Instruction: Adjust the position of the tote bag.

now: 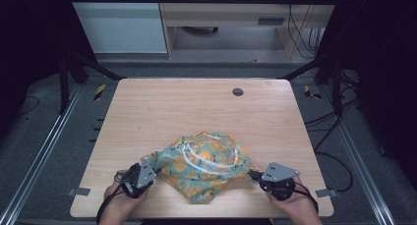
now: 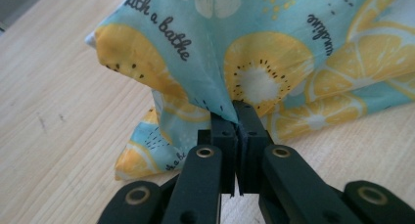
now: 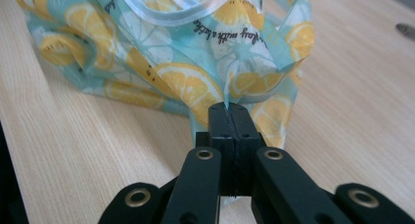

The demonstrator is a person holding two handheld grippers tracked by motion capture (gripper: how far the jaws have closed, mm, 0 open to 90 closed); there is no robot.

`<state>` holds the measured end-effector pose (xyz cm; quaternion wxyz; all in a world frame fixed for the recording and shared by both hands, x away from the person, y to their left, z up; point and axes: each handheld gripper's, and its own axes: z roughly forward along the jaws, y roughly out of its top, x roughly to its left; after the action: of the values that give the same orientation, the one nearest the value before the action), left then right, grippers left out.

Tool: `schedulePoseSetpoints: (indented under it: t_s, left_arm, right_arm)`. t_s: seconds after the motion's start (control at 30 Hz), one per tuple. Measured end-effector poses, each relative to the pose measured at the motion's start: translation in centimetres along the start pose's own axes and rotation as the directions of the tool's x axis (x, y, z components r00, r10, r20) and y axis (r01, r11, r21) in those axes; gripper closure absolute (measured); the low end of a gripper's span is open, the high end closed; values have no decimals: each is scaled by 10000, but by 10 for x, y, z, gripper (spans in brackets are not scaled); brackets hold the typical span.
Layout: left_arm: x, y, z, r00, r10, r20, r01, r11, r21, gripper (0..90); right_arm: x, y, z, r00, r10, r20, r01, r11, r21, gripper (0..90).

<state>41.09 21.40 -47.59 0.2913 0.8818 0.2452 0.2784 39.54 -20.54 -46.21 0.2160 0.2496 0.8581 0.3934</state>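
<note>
On the table (image 1: 147, 112), each hand-held gripper (image 2: 234, 115) pinches the fruit-print cloth (image 1: 204, 166).

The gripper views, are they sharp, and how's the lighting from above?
Left gripper view: print on the cloth sharp, nearest part of the tongs soft. Right gripper view: tongs crisp, table's far end blurred. High view: table evenly lit, surroundings dark, no glare.

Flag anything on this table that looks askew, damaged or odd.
Nothing damaged or spilled. The fruit-print cloth lies crumpled in a heap, pinched at opposite edges by the left gripper and the right gripper.
</note>
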Motion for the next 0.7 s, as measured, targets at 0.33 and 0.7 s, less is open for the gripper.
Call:
schedulePoseSetpoints:
  t_s: [0.33, 0.7]
  left_arm:
    - [2, -1, 5, 9983, -562, 157, 561, 9984, 46, 760]
    - [5, -11, -15, 9733, -2289, 165, 2294, 9725, -410, 325]
  right_arm:
    - [2, 0, 11, 9994, 186, -288, -173, 9989, 444, 843]
    - [-8, 10, -25, 9929, 1185, 14, -1182, 9912, -597, 413]
